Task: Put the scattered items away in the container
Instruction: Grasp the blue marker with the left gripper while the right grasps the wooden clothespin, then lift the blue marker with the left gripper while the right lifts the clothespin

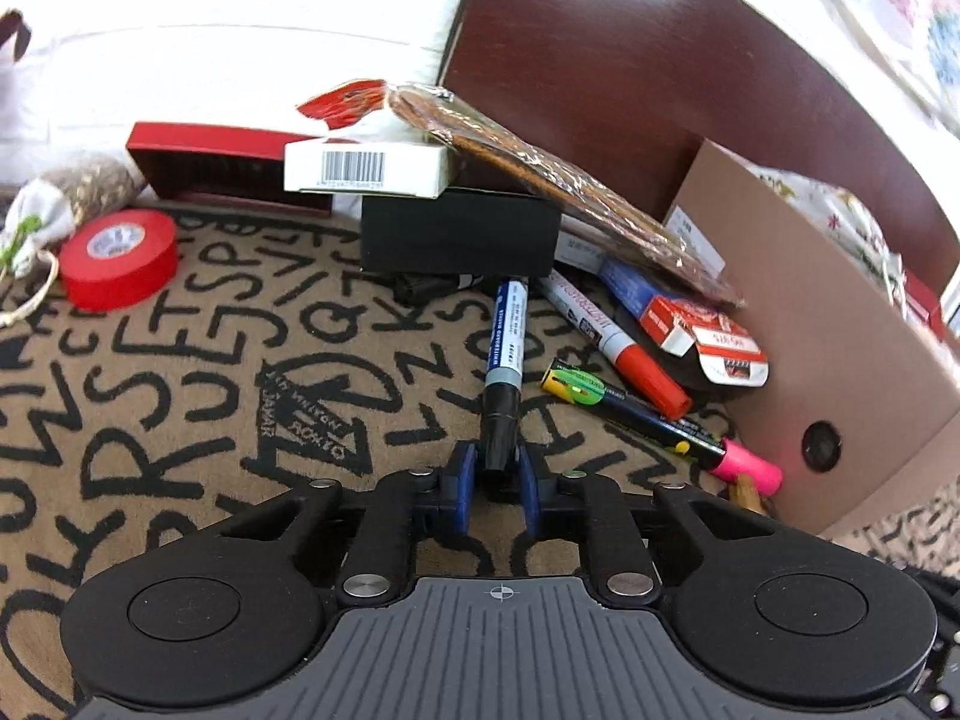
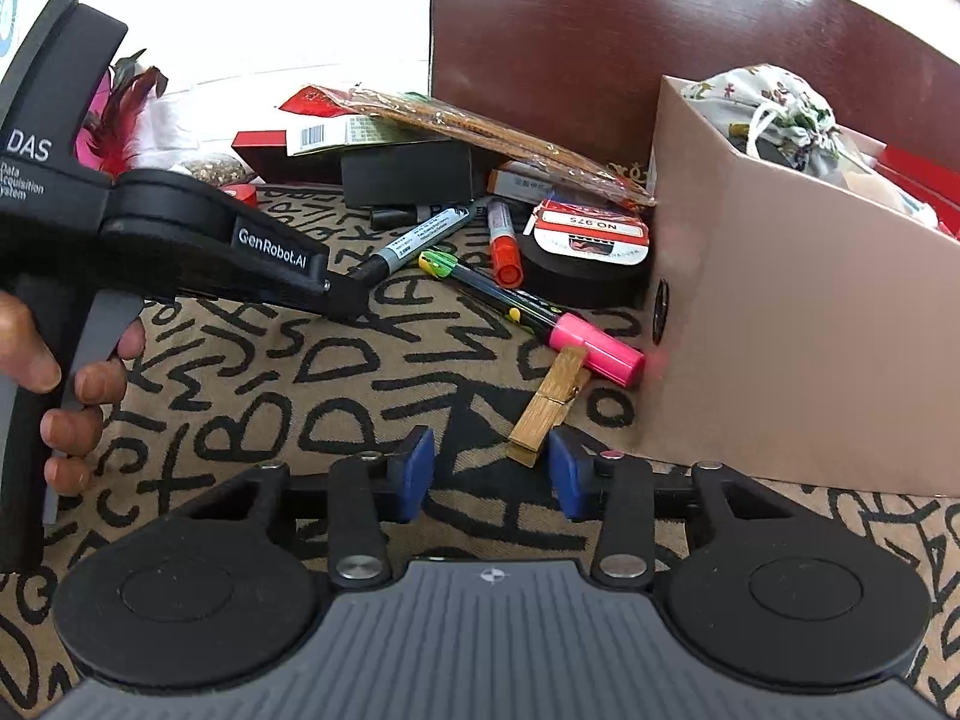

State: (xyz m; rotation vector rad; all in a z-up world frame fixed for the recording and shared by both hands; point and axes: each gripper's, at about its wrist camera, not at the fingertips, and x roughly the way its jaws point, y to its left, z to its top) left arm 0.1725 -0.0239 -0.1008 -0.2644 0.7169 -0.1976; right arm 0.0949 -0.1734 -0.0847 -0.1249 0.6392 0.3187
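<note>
Black-capped marker (image 1: 504, 360), one of four, sits clenched in the left tool (image 1: 497, 468); right tool (image 2: 492, 468) gapes released.

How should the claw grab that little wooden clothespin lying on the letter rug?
Best guess: pinch the wooden clothespin across its thin middle, coming straight down from above. It lies flat on the rug, so only the long sides are free. The open right claw already sits by its near end; the pink marker cap crowds the far end.
</note>
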